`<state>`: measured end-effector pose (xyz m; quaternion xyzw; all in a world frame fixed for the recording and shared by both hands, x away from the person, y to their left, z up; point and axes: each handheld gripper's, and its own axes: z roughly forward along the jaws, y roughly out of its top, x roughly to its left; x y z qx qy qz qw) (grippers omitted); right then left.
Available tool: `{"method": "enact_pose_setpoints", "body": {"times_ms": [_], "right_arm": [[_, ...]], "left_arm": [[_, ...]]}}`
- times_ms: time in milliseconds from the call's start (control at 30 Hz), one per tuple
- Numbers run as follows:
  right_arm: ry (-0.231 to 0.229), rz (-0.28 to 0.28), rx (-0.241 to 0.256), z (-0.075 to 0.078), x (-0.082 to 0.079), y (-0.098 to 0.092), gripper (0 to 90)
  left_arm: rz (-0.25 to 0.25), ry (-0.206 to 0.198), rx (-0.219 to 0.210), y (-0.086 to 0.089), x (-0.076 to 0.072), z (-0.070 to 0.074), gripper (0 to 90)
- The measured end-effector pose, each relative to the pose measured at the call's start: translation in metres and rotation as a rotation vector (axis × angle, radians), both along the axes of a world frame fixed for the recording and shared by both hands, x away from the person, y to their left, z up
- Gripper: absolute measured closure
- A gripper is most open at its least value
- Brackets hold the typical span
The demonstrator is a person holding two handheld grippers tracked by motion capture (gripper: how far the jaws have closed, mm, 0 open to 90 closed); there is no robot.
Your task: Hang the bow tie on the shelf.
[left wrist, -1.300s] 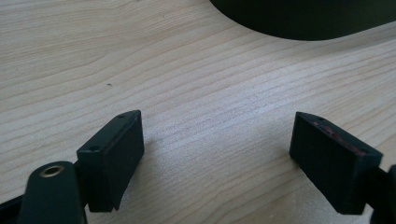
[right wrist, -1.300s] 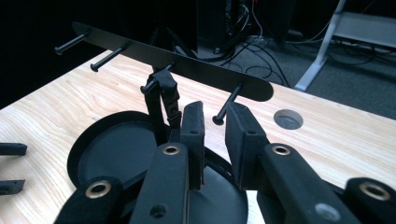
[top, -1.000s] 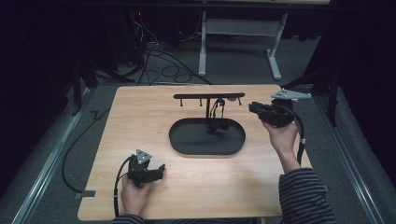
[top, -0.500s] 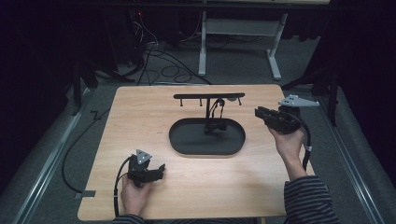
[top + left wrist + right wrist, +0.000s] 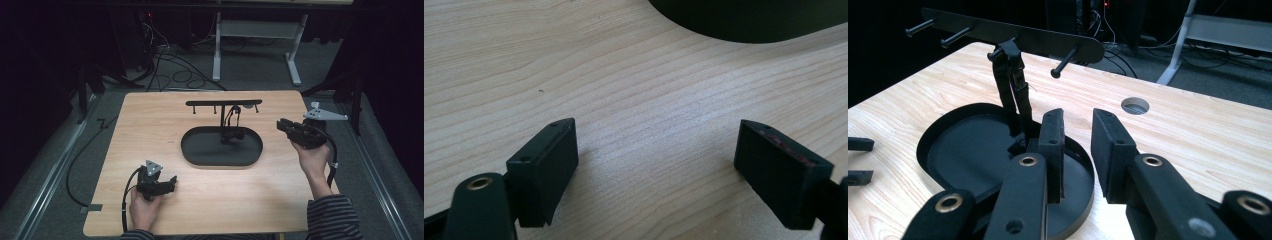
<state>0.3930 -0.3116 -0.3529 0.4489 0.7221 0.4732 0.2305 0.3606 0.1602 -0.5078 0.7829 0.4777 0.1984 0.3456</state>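
The left tongs rest low on the wooden surface, jaws spread wide and empty, well apart from the black oval tray. On the stand rising from that tray, a black strap hangs from one peg, its lower end down on the tray. The right tongs hover off the tray's right end, jaws slightly parted, gripping nothing. The work seems between steps; any next reach calls for aiming at the strap. What the strap carries at its foot is too dark to tell.
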Motion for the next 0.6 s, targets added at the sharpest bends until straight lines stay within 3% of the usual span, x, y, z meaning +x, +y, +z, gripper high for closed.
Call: {"method": "enact_pose_setpoints", "body": {"times_ms": [600], "right_arm": [[0.001, -0.005, 0.011, -0.009, -0.016, -0.007, 75.3]], "left_arm": [[0.000, 0.000, 0.000, 0.000, 0.000, 0.000, 18.2]]}}
